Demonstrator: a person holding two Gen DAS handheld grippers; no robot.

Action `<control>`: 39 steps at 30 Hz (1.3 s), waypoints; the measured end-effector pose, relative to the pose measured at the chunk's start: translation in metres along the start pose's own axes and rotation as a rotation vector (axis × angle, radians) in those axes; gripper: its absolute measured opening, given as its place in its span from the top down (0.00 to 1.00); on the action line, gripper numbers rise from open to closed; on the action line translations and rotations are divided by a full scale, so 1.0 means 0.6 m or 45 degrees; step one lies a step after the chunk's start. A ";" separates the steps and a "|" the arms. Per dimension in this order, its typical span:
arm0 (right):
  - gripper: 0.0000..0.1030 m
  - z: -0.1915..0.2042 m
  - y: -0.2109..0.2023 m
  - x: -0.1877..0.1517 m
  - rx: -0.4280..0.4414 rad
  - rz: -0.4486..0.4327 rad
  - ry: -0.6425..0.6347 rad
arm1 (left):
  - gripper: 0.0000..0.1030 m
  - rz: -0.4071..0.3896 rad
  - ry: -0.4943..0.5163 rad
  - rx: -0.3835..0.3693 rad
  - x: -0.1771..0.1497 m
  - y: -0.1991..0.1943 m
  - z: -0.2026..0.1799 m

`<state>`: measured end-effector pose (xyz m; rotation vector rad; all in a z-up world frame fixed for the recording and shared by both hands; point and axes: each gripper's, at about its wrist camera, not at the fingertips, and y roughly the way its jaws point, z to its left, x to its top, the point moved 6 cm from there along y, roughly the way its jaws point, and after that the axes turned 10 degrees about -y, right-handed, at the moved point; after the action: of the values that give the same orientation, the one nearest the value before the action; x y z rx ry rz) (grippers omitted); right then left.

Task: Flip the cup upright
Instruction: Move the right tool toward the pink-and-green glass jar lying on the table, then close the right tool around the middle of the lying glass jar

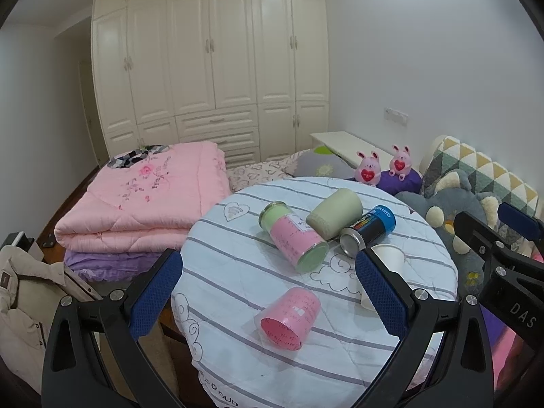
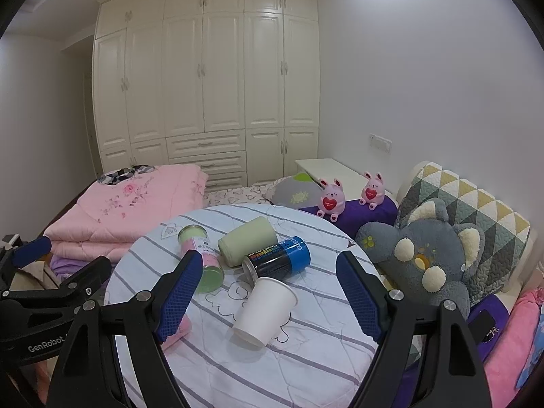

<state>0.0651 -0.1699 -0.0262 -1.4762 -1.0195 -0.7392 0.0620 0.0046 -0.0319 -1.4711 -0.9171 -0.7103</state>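
Note:
On a round table with a striped cloth (image 1: pixel 238 299) several cups and cans lie on their sides. A pink cup (image 1: pixel 289 318) lies nearest my left gripper (image 1: pixel 268 292), mouth towards me, between the open fingers and a little beyond them. A white paper cup (image 2: pixel 267 309) lies ahead of my open right gripper (image 2: pixel 272 292); in the left wrist view the white cup (image 1: pixel 391 255) is partly hidden by a finger. A pale green cup (image 1: pixel 335 217) lies further back. Both grippers are empty.
A pink and green tube can (image 1: pixel 294 238) and a black and blue can (image 1: pixel 369 229) lie mid-table. Behind is a bed with a folded pink quilt (image 1: pixel 142 207). A grey plush toy (image 2: pixel 428 258) and pillows sit right of the table. My right gripper also shows in the left wrist view (image 1: pixel 503 238).

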 end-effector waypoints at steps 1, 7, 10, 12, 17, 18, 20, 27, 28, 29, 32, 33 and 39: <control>0.20 -0.001 0.000 -0.001 0.000 0.001 0.001 | 0.00 0.002 -0.002 0.000 0.000 0.000 0.001; 0.20 0.001 0.006 0.001 0.005 0.014 0.005 | 0.00 0.004 0.001 0.003 -0.002 0.005 0.002; 0.20 0.002 0.012 0.002 0.010 0.026 0.000 | 0.00 0.016 -0.006 0.002 -0.003 0.011 0.006; 0.20 0.005 0.016 0.003 0.010 0.032 -0.005 | 0.00 0.027 -0.009 0.003 -0.003 0.015 0.007; 0.20 0.011 0.029 0.009 0.019 0.049 -0.016 | 0.00 0.031 -0.015 0.005 -0.001 0.021 0.012; 0.20 0.012 0.032 0.010 0.021 0.055 -0.018 | 0.00 0.037 -0.017 0.004 -0.001 0.024 0.013; 0.20 0.015 0.038 0.013 0.031 0.063 -0.020 | 0.00 0.044 -0.022 0.001 0.001 0.030 0.017; 0.20 0.037 0.070 0.028 0.059 0.099 -0.060 | 0.00 0.081 -0.047 0.005 0.015 0.057 0.043; 0.20 0.041 0.075 0.029 0.065 0.103 -0.064 | 0.00 0.089 -0.049 0.012 0.019 0.065 0.046; 0.20 0.045 0.081 0.032 0.070 0.108 -0.068 | 0.00 0.095 -0.050 0.016 0.019 0.070 0.048; 0.20 0.054 0.098 0.035 0.083 0.122 -0.084 | 0.00 0.119 -0.057 0.016 0.024 0.086 0.053; 0.20 0.056 0.102 0.037 0.087 0.128 -0.086 | 0.00 0.129 -0.056 0.015 0.024 0.092 0.054; 0.20 0.067 0.145 0.046 0.123 0.180 -0.091 | 0.00 0.175 -0.055 0.015 0.031 0.131 0.059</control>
<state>0.1510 -0.1239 -0.0466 -1.4829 -0.9795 -0.5329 0.1363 0.0431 -0.0601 -1.5281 -0.8424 -0.5728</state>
